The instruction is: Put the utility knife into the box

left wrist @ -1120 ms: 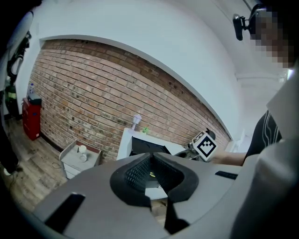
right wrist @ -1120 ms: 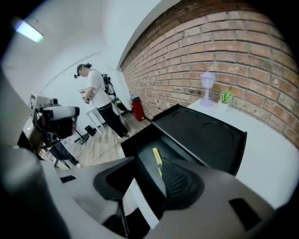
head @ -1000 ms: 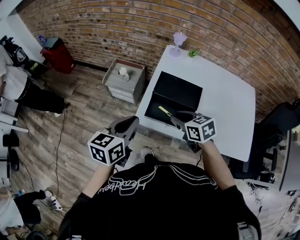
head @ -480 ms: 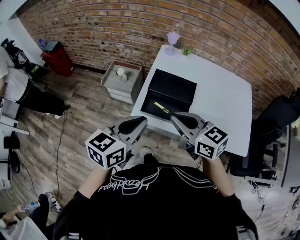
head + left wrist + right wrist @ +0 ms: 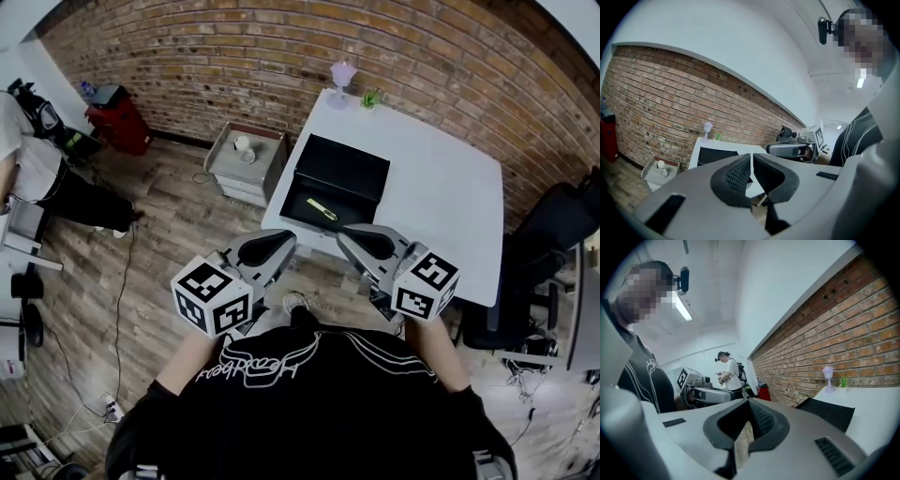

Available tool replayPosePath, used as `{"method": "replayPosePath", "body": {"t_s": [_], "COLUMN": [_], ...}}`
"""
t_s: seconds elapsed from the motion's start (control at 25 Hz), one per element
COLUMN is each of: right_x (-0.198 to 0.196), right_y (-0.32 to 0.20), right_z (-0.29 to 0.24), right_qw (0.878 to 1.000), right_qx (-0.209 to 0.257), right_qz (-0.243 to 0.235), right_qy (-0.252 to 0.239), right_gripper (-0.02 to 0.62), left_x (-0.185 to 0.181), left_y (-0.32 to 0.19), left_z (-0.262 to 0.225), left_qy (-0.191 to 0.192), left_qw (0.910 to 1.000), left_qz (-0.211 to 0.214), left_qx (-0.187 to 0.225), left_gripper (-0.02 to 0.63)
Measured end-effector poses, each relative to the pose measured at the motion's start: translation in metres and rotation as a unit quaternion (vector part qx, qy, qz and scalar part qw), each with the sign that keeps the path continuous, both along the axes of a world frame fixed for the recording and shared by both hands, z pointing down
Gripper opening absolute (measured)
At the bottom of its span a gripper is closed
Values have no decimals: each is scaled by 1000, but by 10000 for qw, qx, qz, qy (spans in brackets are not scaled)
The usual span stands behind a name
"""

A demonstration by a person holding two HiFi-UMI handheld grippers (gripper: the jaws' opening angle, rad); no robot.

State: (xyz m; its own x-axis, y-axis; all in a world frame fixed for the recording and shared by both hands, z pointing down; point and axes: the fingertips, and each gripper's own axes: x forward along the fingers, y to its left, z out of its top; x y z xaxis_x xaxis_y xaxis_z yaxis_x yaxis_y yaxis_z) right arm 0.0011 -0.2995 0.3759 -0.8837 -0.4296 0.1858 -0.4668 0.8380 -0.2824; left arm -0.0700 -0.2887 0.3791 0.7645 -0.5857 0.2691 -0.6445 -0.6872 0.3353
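The black box [image 5: 349, 169] stands open on the white table [image 5: 441, 211], near its left front corner. The yellow utility knife [image 5: 322, 210] lies inside the box's front part. Both grippers are held close to my body, short of the table's front edge and apart from the box. My left gripper [image 5: 272, 243] is shut and empty, its pads [image 5: 740, 172] nearly touching. My right gripper [image 5: 354, 236] is shut with nothing between its jaws. The left gripper view shows the right gripper [image 5: 790, 149] beside it and the box [image 5: 716, 155] beyond. The right gripper view shows the box [image 5: 828, 412] ahead on the right.
A grey side cabinet [image 5: 246, 164] with a cup stands left of the table. A purple lamp [image 5: 342, 84] and a small plant [image 5: 372, 97] sit at the table's far edge. An office chair [image 5: 553, 248] is at right, a red bin [image 5: 117, 112] far left. A person [image 5: 729, 374] stands behind.
My right gripper has pulled back from over the box toward my body, leaving the knife in the box. The left gripper has risen slightly toward the table.
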Motion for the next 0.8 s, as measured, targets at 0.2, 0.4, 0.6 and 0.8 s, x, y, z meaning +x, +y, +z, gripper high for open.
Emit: {"method": "replayPosePath", "body": {"t_s": [0.2,0.4,0.6,0.8], "right_x": [2,3,3,1], "right_y": [4,4,2,-2], "right_z": [2,6,8,10], "right_qw": [10000,10000,10000,9999], "right_qx": [8,-17,-67,-94], "right_qz": [-24,4,16,25], "right_qy": [-7,10,23,95], "right_gripper": [2,2,2,2], "left_x": [4,6,5,3], "left_y": [3,1,-1,-6], "left_z": [1,5,6,5], "left_qy": [-18,-47,-46,-43], "left_qw": [10000,10000,10000,10000], "left_qz": [17,23,-2,0], "left_qx": [-1,-50,-78,-72], "left_gripper": [41,41,41,41]}}
